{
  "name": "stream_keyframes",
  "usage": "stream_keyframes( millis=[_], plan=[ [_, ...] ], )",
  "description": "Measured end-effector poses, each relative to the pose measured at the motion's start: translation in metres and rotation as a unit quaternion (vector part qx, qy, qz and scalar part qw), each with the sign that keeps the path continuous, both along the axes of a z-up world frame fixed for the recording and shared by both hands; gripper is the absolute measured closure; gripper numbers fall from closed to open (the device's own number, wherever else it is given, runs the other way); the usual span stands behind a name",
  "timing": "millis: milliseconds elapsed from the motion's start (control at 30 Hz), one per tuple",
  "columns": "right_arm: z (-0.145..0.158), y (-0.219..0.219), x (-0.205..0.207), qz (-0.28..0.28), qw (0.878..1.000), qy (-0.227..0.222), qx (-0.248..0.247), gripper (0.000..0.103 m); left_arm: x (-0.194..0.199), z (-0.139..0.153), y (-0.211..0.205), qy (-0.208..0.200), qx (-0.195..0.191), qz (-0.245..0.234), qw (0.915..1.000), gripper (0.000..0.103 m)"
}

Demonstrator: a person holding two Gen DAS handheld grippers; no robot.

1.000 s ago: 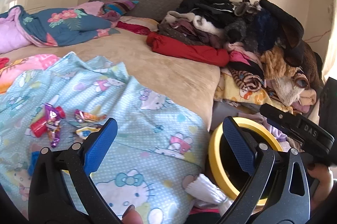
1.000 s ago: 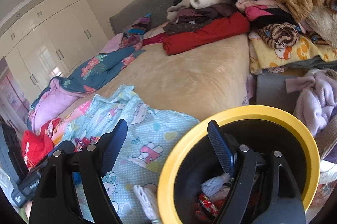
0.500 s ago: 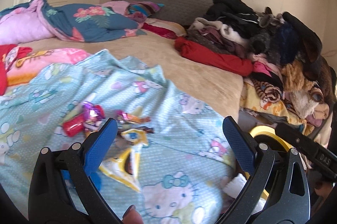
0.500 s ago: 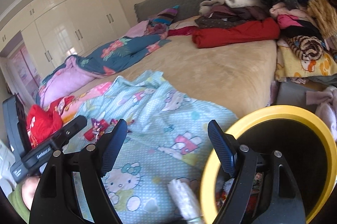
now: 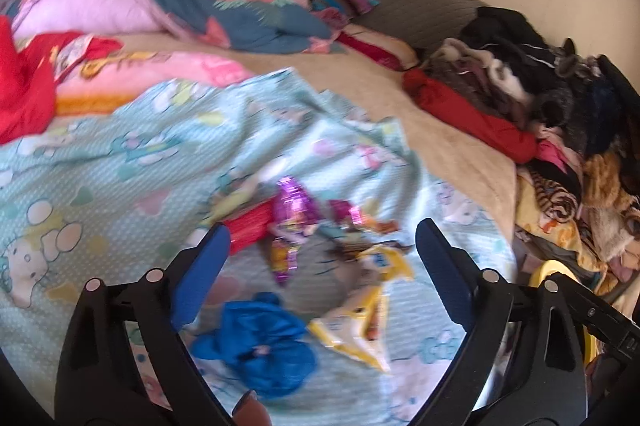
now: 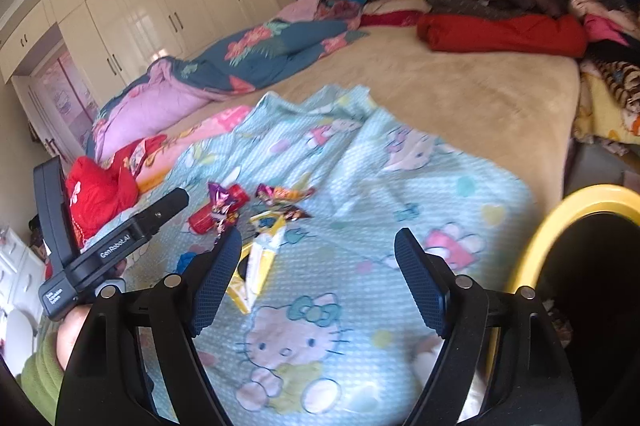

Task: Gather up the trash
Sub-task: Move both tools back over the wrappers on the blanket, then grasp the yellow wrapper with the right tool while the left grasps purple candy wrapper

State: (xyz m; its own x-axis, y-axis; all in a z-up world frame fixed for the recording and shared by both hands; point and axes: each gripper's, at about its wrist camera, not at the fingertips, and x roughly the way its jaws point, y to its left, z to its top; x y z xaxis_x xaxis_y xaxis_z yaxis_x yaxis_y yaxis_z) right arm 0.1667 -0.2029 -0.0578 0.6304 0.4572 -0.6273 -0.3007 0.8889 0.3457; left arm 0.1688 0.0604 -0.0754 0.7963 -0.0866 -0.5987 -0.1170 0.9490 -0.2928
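Left gripper (image 5: pixel 322 238), jaws just narrowing yet spread and empty, hangs over wrappers (image 5: pixel 294 209) on blanket (image 5: pixel 100 161); right gripper (image 6: pixel 318 250) gapes beside bin (image 6: pixel 560 209).

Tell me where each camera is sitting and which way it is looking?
Left wrist: on the left gripper, looking down at wrappers on the cartoon-cat sheet; a fingertip shows.
Right wrist: on the right gripper, facing the sheet and yellow-rimmed bin; a hand holds the left gripper.
Both see the wrappers, the yellow packet, the red clothes.

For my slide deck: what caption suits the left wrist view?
Open left gripper above candy wrappers scattered on a cartoon-print blanket.
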Motion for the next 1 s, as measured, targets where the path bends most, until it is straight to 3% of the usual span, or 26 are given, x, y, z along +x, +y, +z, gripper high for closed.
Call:
stream_keyframes(
  millis=[67,267,333,433,500,667,733,767,1000],
  plan=[
    [-0.006,0.011,0.01,0.007,1.0,0.017,0.005,0.027,0.003,-0.006,0.01,0.011,-0.008,0.003,0.9999,0.028],
    [-0.023,0.038,0.036,0.037,0.997,0.058,0.017,0.051,0.009,-0.022,0.024,0.034,-0.028,-0.005,0.999,0.057],
    [-0.031,0.048,0.045,0.045,0.996,0.076,0.024,0.061,0.01,-0.026,0.024,0.04,-0.033,-0.011,0.9986,0.06],
    [-0.039,0.061,0.056,0.054,0.994,0.094,0.02,0.065,0.013,-0.032,0.025,0.046,-0.036,-0.017,0.9981,0.066],
    [-0.044,0.067,0.062,0.059,0.993,0.104,0.022,0.067,0.016,-0.037,0.024,0.052,-0.036,-0.022,0.9978,0.075],
    [-0.057,0.079,0.077,0.067,0.989,0.13,0.022,0.069,0.022,-0.046,0.023,0.063,-0.041,-0.028,0.9967,0.077],
    [-0.064,0.082,0.081,0.07,0.987,0.143,0.027,0.079,0.026,-0.05,0.022,0.069,-0.04,-0.031,0.9964,0.077],
    [-0.067,0.083,0.082,0.072,0.986,0.146,0.028,0.079,0.029,-0.051,0.021,0.072,-0.038,-0.031,0.9962,0.077],
    [-0.064,0.076,0.071,0.073,0.989,0.128,0.032,0.083,0.041,-0.062,0.016,0.086,-0.028,-0.033,0.9953,0.079]
  ],
)
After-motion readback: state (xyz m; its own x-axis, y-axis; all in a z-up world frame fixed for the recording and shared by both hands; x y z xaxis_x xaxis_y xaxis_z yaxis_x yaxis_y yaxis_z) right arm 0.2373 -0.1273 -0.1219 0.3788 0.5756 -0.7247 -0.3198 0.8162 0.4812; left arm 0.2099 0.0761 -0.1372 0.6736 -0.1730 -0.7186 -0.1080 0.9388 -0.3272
